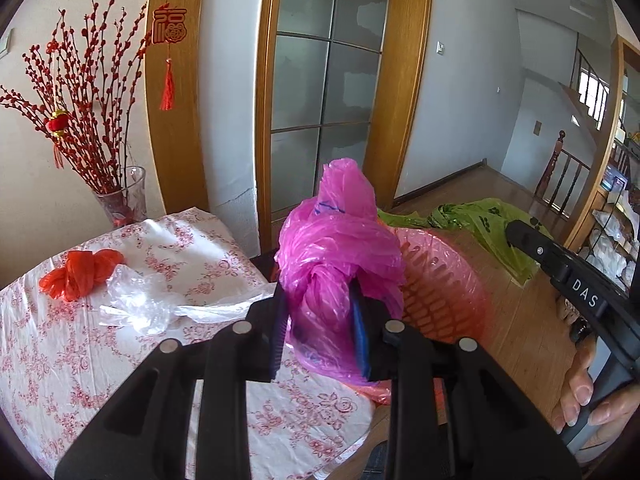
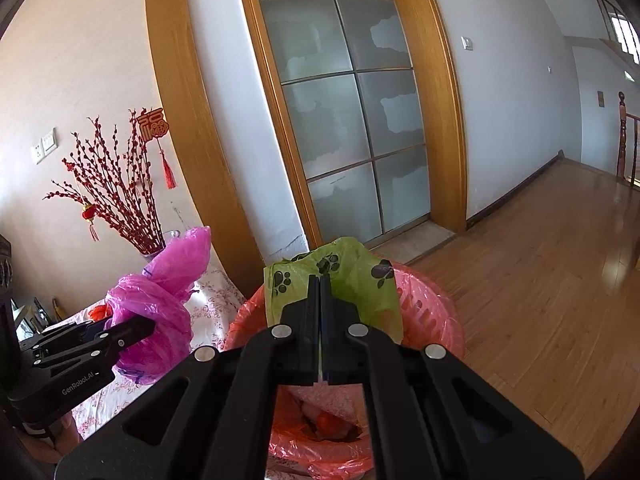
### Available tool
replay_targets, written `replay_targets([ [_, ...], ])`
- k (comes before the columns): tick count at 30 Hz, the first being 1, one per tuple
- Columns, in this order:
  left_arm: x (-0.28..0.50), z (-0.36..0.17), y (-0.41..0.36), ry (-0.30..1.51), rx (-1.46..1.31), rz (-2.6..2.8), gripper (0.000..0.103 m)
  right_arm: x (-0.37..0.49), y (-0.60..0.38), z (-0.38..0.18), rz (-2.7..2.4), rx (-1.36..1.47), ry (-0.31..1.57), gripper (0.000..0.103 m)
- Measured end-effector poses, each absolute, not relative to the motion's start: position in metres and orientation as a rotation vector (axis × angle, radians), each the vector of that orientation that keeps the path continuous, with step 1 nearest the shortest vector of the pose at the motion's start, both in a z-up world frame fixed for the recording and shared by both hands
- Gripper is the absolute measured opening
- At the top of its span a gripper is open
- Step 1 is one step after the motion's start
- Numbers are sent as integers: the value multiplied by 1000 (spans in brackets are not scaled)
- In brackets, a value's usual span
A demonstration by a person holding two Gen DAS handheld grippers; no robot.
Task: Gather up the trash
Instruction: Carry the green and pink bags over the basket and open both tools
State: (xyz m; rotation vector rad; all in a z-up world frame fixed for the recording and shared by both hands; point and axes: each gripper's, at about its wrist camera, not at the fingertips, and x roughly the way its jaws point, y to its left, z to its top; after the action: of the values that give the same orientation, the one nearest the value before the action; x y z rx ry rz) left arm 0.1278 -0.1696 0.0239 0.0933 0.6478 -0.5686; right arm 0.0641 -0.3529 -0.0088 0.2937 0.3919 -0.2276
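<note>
Between left gripper (image 1: 320,320) jaws, pink bag (image 1: 340,248)

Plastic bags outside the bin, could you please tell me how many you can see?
4: a magenta bag in the left gripper, a green paw-print bag in the right gripper, a red bag and a clear bag on the table. Others may be hidden.

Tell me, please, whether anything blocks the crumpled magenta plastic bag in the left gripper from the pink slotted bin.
Partly: the green paw-print plastic bag, pinched in the right gripper, hangs over the pink slotted bin opening. The crumpled magenta plastic bag sits in the left gripper beside the rim.
</note>
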Motion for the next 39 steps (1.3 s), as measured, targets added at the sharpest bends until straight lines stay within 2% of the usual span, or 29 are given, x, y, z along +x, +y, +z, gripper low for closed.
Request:
replay_targets([
  [11, 148, 3, -211, 700, 97, -612, 29, 74, -376, -12, -249, 334, 381, 1],
  [16, 157, -9, -226, 723, 100, -621, 38, 82, -384, -20, -244, 337, 411, 3],
  [17, 158, -13, -228, 730, 105, -623, 41, 85, -385, -24, -245, 334, 428, 9],
  [18, 160, -16, -229, 738, 111, -620, 45, 87, -387, -27, -249, 333, 441, 27],
  [20, 162, -23, -228, 754, 117, -612, 46, 86, -391, -34, -257, 339, 449, 47],
  [28, 161, -26, -201, 735, 107, -535, 57, 78, -397, -44, -288, 339, 480, 47],
  [39, 144, -2, -131, 644, 62, -403, 64, 88, -345, -25, -164, 260, 477, 47],
])
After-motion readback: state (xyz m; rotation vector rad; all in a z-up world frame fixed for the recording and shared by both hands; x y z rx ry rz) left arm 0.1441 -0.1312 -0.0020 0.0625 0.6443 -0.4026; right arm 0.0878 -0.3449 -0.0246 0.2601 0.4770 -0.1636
